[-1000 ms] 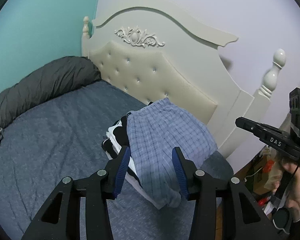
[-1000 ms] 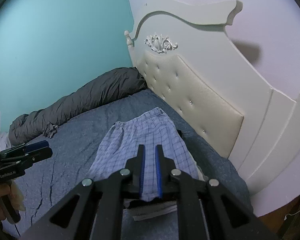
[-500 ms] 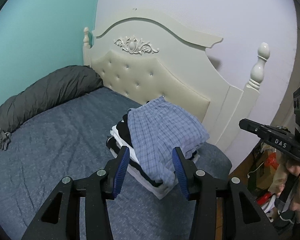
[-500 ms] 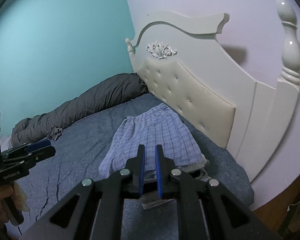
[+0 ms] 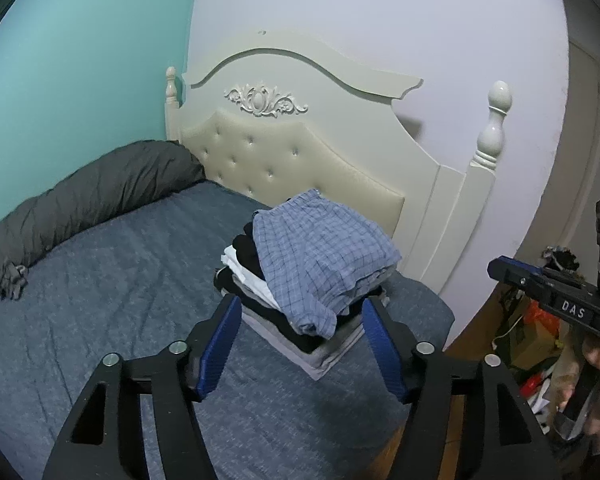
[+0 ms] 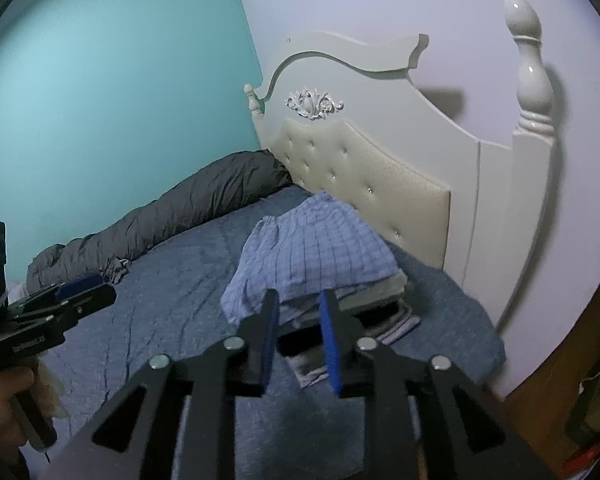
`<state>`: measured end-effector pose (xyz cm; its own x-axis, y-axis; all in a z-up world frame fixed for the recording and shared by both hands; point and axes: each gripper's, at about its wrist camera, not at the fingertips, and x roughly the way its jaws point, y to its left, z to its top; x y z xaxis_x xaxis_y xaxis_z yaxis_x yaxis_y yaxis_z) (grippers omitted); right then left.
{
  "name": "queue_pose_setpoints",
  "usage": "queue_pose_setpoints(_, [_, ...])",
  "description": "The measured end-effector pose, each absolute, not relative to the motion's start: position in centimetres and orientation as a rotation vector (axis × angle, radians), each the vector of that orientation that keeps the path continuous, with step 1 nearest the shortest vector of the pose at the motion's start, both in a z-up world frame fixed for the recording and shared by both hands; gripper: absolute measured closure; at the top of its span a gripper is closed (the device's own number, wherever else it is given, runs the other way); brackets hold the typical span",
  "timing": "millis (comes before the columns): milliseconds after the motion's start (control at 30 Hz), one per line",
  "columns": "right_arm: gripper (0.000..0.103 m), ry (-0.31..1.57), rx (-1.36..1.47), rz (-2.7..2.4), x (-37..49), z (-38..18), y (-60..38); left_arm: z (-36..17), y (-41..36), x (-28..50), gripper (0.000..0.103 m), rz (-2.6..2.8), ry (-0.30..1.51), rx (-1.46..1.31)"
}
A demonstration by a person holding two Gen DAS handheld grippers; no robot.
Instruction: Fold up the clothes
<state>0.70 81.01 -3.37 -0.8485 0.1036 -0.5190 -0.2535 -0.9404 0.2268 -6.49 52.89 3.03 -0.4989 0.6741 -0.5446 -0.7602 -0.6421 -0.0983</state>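
A pile of folded clothes [image 5: 300,332] lies on the bed near the headboard, topped by blue plaid shorts [image 5: 320,256] whose front edge droops over the pile. In the right wrist view the shorts [image 6: 316,248] cover the same pile. My left gripper [image 5: 300,304] hangs short of the pile, its jaws opening wide with nothing between them. My right gripper [image 6: 299,296] is also back from the pile, its jaws opening to a narrow gap that holds nothing. Each gripper shows in the other's view, the right gripper [image 5: 512,272] in a hand and the left gripper [image 6: 80,296] likewise.
The bed has a blue-grey cover [image 5: 120,300]. A rolled dark grey duvet [image 5: 100,192] lies along the teal wall, with a small grey item [image 5: 12,280] beside it. Behind the pile stand the cream headboard [image 5: 300,160] and its post [image 5: 496,120]. Clutter [image 5: 540,320] sits on the floor at the right.
Both grippers have drawn back from the pile, which now looks smaller and farther off. The left jaws stand wider, and the right jaws have parted from shut.
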Motion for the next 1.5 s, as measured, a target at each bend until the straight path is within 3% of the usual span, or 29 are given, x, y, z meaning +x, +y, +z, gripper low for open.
queue_pose_setpoints(167, [0.064, 0.396, -0.767, 2.803, 2.6, -4.0, 79.4, 2.6, 51.6, -5.3, 0.031, 2.162, 0.193, -0.694])
queue_pose_setpoints(300, [0.062, 0.395, -0.762, 2.788, 4.1, -4.4, 78.6, 2.1, 50.6, -4.7, 0.026, 2.161, 0.188, -0.695])
queue_pose_setpoints(433, [0.043, 0.380, -0.750, 2.770, 5.2, -4.6, 77.7, 1.5, 49.7, -4.0, 0.023, 2.170, 0.208, -0.686])
queue_pose_setpoints(600, [0.038, 0.359, -0.743, 2.765, 6.3, -5.0, 76.1, 1.3, 48.7, -2.9, 0.015, 2.179, 0.214, -0.669])
queue_pose_setpoints(833, [0.017, 0.338, -0.750, 2.758, 7.2, -5.3, 74.1, 1.4, 47.5, -1.5, 0.000, 2.188, 0.219, -0.651])
queue_pose_setpoints(967, [0.006, 0.336, -0.745, 2.757, 7.7, -5.4, 73.2, 1.3, 46.9, -0.9, 0.000, 2.199, 0.219, -0.643])
queue_pose_setpoints(1500, [0.000, 0.317, -0.737, 2.752, 9.9, -6.2, 70.7, 0.1, 45.2, 0.7, 0.000, 2.216, 0.199, -0.659])
